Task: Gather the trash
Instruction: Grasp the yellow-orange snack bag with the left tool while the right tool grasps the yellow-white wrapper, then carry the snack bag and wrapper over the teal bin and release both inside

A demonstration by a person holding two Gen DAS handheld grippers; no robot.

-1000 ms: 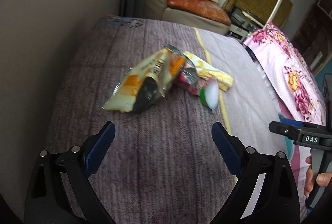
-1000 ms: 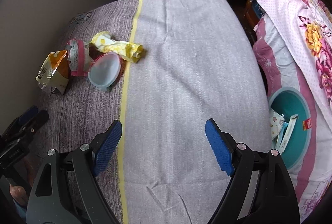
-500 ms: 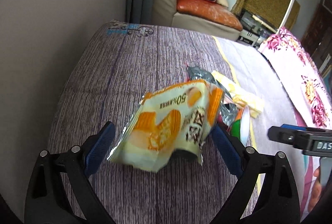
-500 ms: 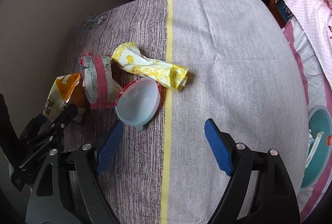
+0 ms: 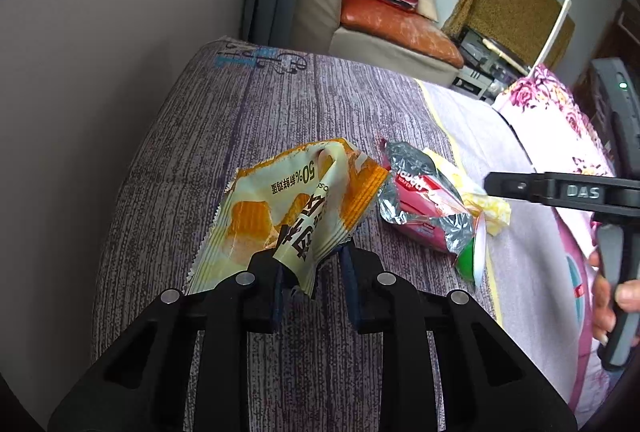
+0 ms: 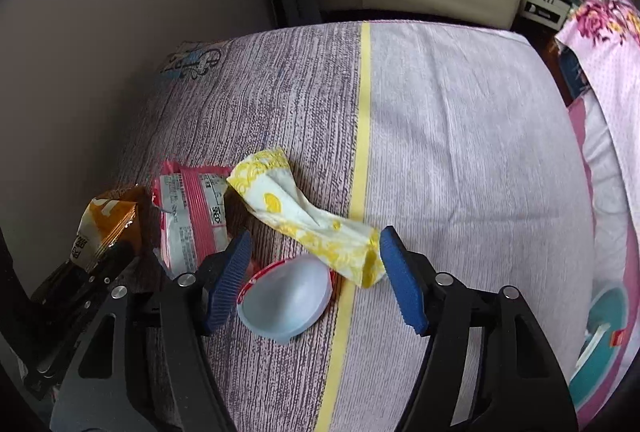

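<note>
Bed: purple-grey striped sheet [image 6: 460, 135] with a yellow stripe, sofa [image 5: 384, 39] at the far end.
Left gripper [image 5: 314, 268]: jaws closing, narrow, on the near edge of the orange-and-cream snack wrapper [image 5: 288, 216] at the bed's left side.
Right gripper [image 6: 316, 272]: jaws half-wide and closing; the pale plastic cup [image 6: 286, 302] lies between them, pads apart from it.
Other trash: red foil wrapper [image 6: 192, 216] just left of the cup; yellow-patterned wrapper [image 6: 304, 220] just beyond it, its end beside the right pad.
Far right: teal bin [image 6: 600, 344] beside the bed holding scraps.
</note>
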